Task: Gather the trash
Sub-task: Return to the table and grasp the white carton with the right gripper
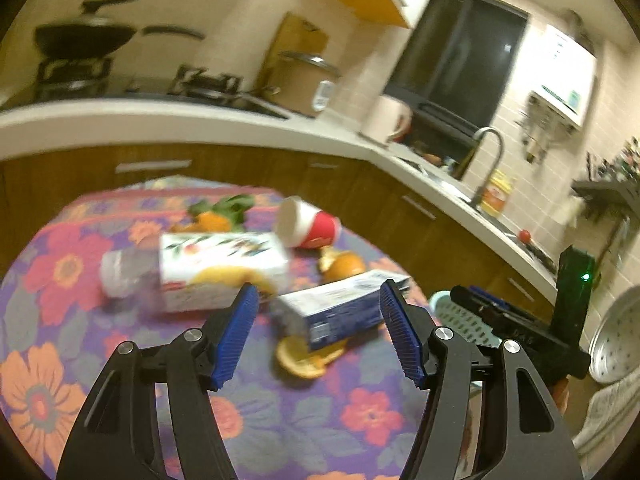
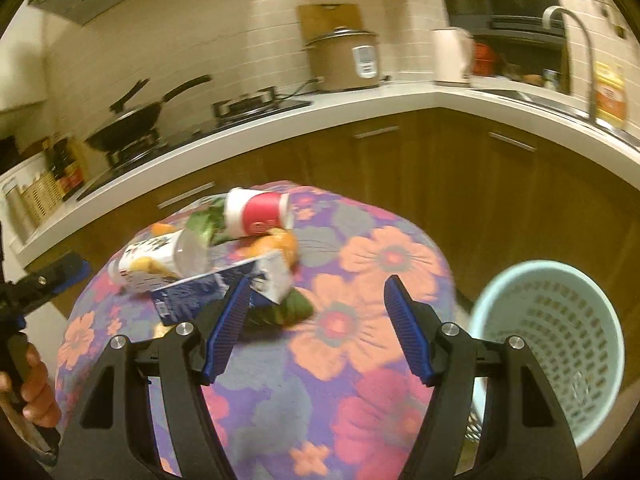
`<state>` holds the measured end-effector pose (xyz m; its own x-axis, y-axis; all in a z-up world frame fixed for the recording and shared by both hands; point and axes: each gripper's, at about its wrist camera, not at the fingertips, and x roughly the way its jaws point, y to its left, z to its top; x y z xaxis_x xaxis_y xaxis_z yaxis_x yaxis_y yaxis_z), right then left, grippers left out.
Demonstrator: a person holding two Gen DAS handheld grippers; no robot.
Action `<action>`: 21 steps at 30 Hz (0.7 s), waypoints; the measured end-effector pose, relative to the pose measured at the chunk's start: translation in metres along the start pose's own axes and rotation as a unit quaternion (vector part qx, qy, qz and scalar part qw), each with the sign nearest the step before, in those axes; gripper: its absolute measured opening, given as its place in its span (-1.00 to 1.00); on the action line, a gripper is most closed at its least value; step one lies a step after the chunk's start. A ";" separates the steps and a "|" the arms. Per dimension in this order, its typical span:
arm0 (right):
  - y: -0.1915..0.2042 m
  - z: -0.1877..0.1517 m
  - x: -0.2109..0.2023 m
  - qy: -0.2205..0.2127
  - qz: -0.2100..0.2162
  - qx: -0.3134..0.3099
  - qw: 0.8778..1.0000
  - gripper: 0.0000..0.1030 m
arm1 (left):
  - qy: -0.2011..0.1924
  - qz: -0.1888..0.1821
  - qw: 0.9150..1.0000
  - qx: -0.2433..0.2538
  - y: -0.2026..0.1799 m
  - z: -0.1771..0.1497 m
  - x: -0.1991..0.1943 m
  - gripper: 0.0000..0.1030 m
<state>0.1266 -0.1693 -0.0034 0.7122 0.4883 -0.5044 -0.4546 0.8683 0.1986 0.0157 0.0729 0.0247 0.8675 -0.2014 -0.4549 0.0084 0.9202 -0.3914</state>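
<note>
Lying on its side near the table's (image 1: pixel 48 360) front edge, the blue carton (image 1: pixel 340 308) ran lengthwise from near-left to far-right in the left view, its near end over an orange slice (image 1: pixel 304 360); the left claw (image 1: pixel 318 332) hung above it, jaws apart and not touching it, with nothing held; its fingers (image 1: pixel 236 332) framed the carton's near half. The right claw (image 2: pixel 316 328) stood equally wide and empty over the flowered cloth (image 2: pixel 360 264), its left finger (image 2: pixel 228 324) crossing the carton's end in the picture, though contact could not be told. Beside the table on the right stood a pale blue basket (image 2: pixel 552 344); something small and clear seemed to lie at its bottom, too blurred to name. Behind the blue carton lay a white carton (image 1: pixel 224 268), long axis across the left view, with a clear bottle (image 1: pixel 124 272) at its left end; orange peel (image 1: pixel 344 264) sat just right of it. Farther back a red cup (image 1: pixel 308 224) lay tipped, mouth toward the left in that view; green leaves (image 1: pixel 228 204) and more peel lay at the far edge. Beyond, a counter (image 2: pixel 360 104) carried a wok (image 2: pixel 132 124), a rice cooker (image 2: pixel 348 60) and a sink tap (image 2: pixel 576 40); a hand (image 2: pixel 36 392) gripped the left claw's handle.
</note>
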 end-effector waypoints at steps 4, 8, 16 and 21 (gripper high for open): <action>0.016 0.010 0.022 0.016 0.024 -0.024 0.999 0.27 | 0.013 -0.002 1.000 -0.016 0.011 -0.004 0.008 0.19; 0.019 0.020 0.048 0.041 0.047 -0.030 0.998 0.27 | 0.027 -0.003 1.000 -0.011 0.010 -0.010 0.018 0.19; 0.015 0.027 0.089 0.099 0.130 -0.024 0.986 0.42 | 0.048 -0.001 0.999 -0.007 0.012 -0.018 0.028 0.19; 0.023 0.010 0.081 0.118 0.166 -0.055 0.978 0.42 | 0.056 0.001 0.998 -0.012 0.018 -0.021 0.030 0.19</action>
<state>0.1790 -0.1093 -0.0315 0.3789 0.6966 -0.6092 -0.7035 0.6445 0.2995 0.0310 0.0766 -0.0129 0.8066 -0.2369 -0.5415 -0.0067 0.9125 -0.4091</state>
